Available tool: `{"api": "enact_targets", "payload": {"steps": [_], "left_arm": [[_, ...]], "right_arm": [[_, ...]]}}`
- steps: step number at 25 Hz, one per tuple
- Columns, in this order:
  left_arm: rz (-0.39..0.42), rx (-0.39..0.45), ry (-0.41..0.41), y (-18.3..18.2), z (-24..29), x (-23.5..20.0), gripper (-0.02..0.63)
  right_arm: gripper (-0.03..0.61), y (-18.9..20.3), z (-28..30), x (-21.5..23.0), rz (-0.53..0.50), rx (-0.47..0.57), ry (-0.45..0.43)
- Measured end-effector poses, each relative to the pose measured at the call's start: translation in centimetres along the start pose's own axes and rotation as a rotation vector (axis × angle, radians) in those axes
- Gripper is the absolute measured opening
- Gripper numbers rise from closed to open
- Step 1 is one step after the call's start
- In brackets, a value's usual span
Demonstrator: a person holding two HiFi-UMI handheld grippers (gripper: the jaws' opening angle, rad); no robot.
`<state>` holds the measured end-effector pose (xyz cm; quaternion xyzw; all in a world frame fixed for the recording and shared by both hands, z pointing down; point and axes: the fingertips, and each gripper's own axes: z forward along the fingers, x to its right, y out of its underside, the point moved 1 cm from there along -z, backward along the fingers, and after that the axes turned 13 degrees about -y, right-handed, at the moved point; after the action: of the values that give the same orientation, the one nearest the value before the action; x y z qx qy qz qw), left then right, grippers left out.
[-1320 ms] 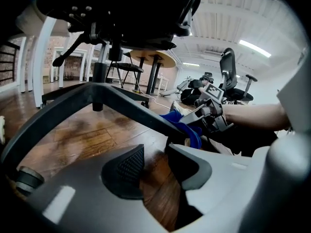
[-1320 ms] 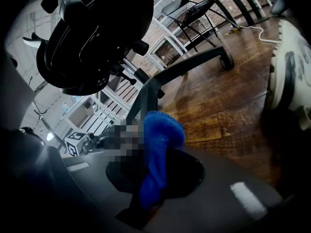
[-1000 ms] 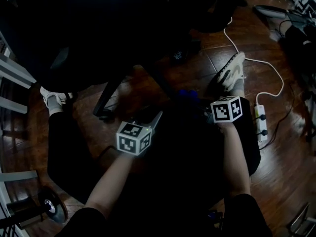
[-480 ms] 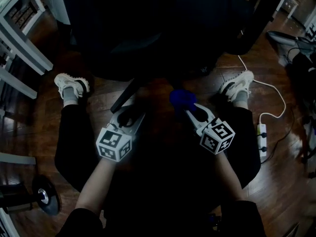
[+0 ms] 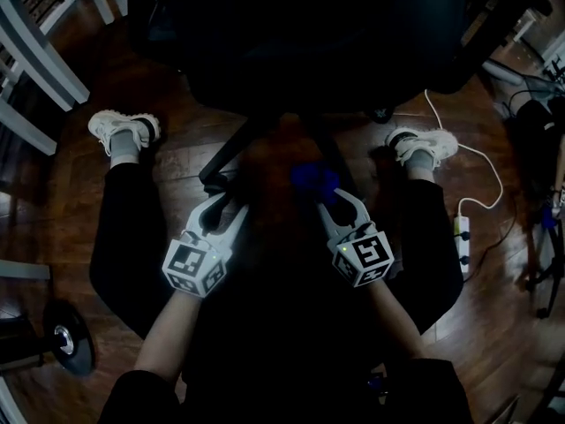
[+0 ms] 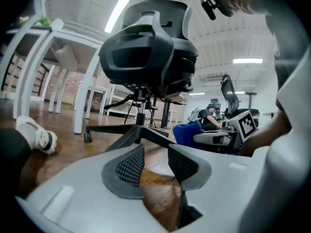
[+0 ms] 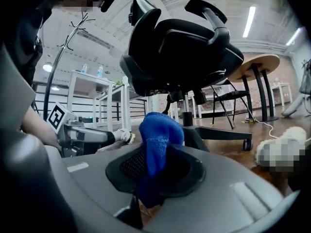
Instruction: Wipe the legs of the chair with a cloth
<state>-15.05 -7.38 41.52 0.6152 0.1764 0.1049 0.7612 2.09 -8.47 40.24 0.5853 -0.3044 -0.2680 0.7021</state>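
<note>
Left tongs (image 5: 228, 208), right tongs (image 5: 336, 203) now nearer chair (image 5: 309, 34)

Chair base crowds the floor ahead

In front of the left gripper (image 5: 228, 208) and right gripper (image 5: 338, 203), the chair seat (image 5: 291, 34) overhangs its spread legs (image 5: 226, 154), leaving bare wood floor (image 5: 181, 159) only in the wedges between them. The person's 2 legs (image 5: 132, 228) hem both sides. White table legs (image 5: 35, 60) stand far left. A power strip (image 5: 463, 237) and cable (image 5: 481, 162) lie on the right.

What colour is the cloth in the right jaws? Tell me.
Blue cloth; right gripper view shows it best.
</note>
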Motion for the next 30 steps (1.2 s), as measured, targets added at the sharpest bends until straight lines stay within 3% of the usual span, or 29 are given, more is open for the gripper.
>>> {"api": "enact_targets", "payload": {"steps": [3,7,10,13,20,26,30], "left_arm": [[-0.041,-0.022,0.005,0.7,0.1,0.1,0.155],[0.027,-0.041,-0.038,1.2,0.4,-0.5,0.15],[0.063,-0.064,-0.068,2.1,0.6,-0.8,0.112],[0.08,-0.079,-0.075,2.8,0.5,-0.5,0.003],[0.082,-0.053,-0.088,2.2,0.3,-0.6,0.003],[0.093,-0.054,-0.097,2.8,0.4,-0.8,0.003],[0.076,-0.065,-0.094,2.9,0.5,-0.8,0.003]], "right_arm": [[0.084,-0.1,-0.2,-0.1,0.006,0.009,0.008],[0.081,0.3,-1.1,0.0,0.024,0.004,0.018],[0.08,1.8,-1.2,0.4,0.008,-0.038,0.033],[0.077,2.5,-1.1,0.4,0.032,-0.04,0.037],[0.077,2.2,-0.6,-0.9,-0.037,-0.054,-0.002],[0.077,2.3,-0.8,-0.3,0.06,-0.029,0.005],[0.077,3.0,-0.8,-0.2,0.032,-0.059,0.017]]}}
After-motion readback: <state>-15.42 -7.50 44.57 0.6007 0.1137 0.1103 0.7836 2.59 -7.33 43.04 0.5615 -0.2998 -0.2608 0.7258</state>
